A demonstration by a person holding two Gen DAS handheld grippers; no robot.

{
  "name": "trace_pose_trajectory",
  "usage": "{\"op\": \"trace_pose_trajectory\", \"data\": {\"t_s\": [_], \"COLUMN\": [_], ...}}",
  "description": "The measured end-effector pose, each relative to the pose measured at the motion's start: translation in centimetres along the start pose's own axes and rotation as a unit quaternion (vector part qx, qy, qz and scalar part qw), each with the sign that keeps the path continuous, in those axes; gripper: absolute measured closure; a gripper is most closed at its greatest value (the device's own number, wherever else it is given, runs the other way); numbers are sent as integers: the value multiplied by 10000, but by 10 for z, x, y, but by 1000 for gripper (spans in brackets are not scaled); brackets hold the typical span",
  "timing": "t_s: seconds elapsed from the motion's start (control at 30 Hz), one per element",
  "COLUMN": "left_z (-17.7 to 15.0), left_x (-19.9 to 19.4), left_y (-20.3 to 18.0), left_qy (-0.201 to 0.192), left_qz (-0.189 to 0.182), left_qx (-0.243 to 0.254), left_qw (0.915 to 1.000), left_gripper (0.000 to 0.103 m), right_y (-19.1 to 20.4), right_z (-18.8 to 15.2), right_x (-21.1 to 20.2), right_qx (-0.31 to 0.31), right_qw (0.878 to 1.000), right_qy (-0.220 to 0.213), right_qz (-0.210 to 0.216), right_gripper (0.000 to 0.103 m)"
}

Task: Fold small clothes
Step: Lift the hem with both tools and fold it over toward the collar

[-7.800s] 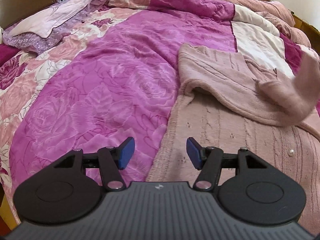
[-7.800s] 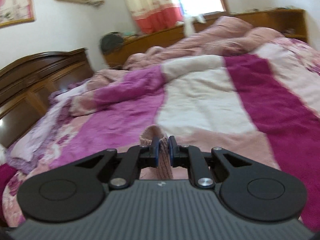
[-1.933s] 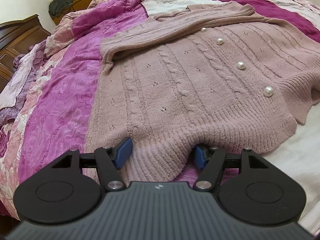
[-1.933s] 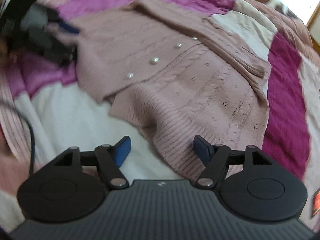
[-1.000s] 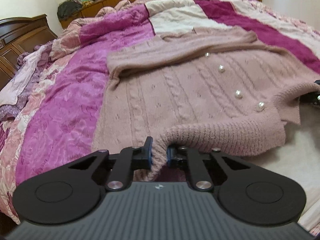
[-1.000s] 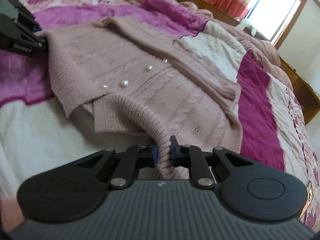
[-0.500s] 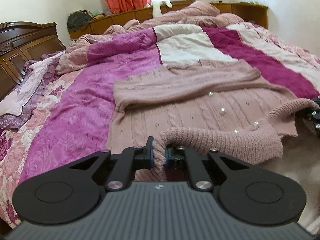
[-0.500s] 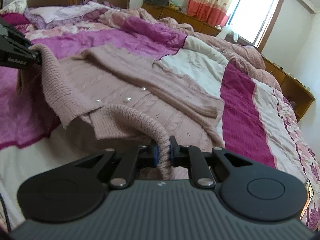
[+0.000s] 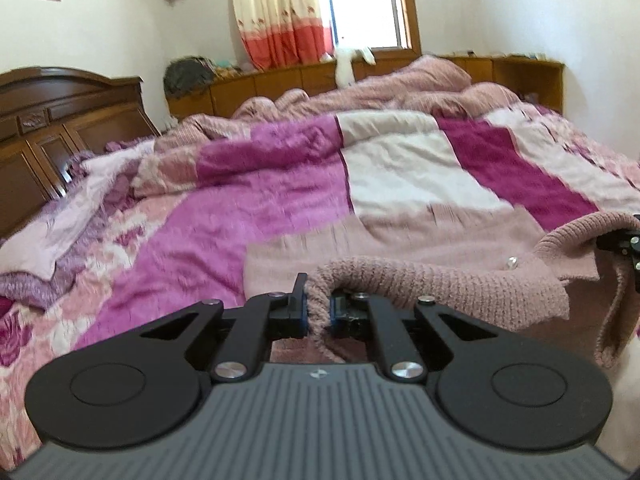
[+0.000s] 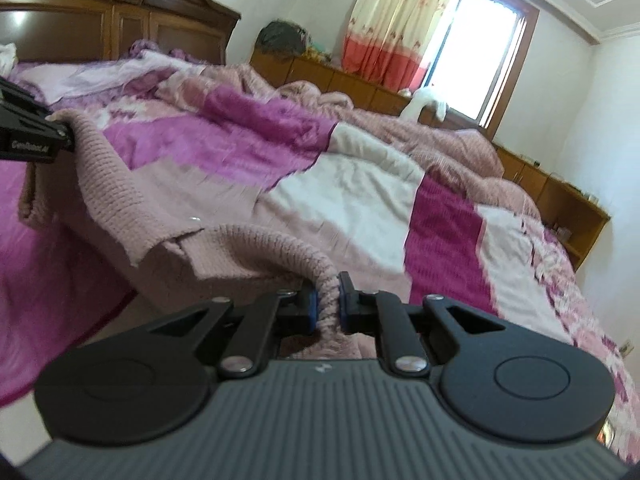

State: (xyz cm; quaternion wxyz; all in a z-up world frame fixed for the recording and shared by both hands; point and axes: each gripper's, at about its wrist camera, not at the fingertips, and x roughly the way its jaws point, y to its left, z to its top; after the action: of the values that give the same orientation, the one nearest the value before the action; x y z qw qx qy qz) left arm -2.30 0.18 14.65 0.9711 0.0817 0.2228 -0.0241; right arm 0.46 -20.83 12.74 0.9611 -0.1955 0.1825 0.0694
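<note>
A dusty-pink knit cardigan with pearl buttons lies on the bed, its ribbed hem lifted off the quilt. My left gripper is shut on one corner of the hem. My right gripper is shut on the other corner of the cardigan. The hem hangs stretched between the two grippers. The right gripper shows at the right edge of the left wrist view, and the left gripper at the left edge of the right wrist view. The cardigan's upper part rests on the bed beyond.
A pink, magenta and cream quilt covers the bed, bunched up at the far side. A dark wooden headboard stands at the left. Low wooden cabinets and a curtained window are behind.
Both grippers closed on the hem's corners and have raised it; in the last half second they lifted higher and moved forward over the cardigan, hiding most of the garment's body.
</note>
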Motion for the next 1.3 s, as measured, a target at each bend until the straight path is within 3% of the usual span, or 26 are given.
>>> {"op": "trace_pose_trajectory", "data": {"t_s": [0.3, 0.53, 0.7, 0.93, 1.0, 1.03, 1.07, 1.1, 1.17, 1.23, 1.3], "left_z": [60, 84, 73, 32, 21, 16, 12, 12, 12, 14, 15], "left_x": [51, 110, 169, 254, 268, 270, 268, 267, 262, 254, 242], "left_y": [-1, -8, -15, -15, -11, -9, -7, -6, 0, 8, 18], "left_qy": [-395, -396, -129, 748, 976, 991, 979, 950, 1003, 1058, 1085], "left_qz": [191, 272, 386, 438, 416, 392, 401, 400, 401, 402, 217], "left_qx": [28, 192, 307, 146, 22, -10, -4, 7, -37, -128, -280], "left_qw": [9990, 9987, 9987, 9961, 9944, 9943, 9944, 9947, 9941, 9935, 9935], "left_gripper": [94, 94, 93, 92, 92, 89, 86, 80, 65, 48, 45], "right_y": [-19, -26, -18, -3, -5, -8, -11, -15, -26, -39, -48], "right_z": [36, 45, 32, -9, -20, -24, -25, -25, -25, -24, -24], "right_x": [52, 101, 148, 202, 208, 205, 204, 201, 194, 184, 170], "right_qx": [48, 148, 166, 317, 556, 678, 753, 843, 1107, 1407, 1646], "right_qw": [9992, 9990, 9993, 9973, 9952, 9949, 9945, 9936, 9910, 9874, 9841], "right_qy": [-327, -272, 33, 649, 793, 723, 698, 726, 726, 719, 665], "right_qz": [-204, -337, -323, -165, -142, -165, -183, -208, -207, -94, -13], "right_gripper": [91, 91, 90, 88, 80, 77, 68, 55, 45, 45, 45]}}
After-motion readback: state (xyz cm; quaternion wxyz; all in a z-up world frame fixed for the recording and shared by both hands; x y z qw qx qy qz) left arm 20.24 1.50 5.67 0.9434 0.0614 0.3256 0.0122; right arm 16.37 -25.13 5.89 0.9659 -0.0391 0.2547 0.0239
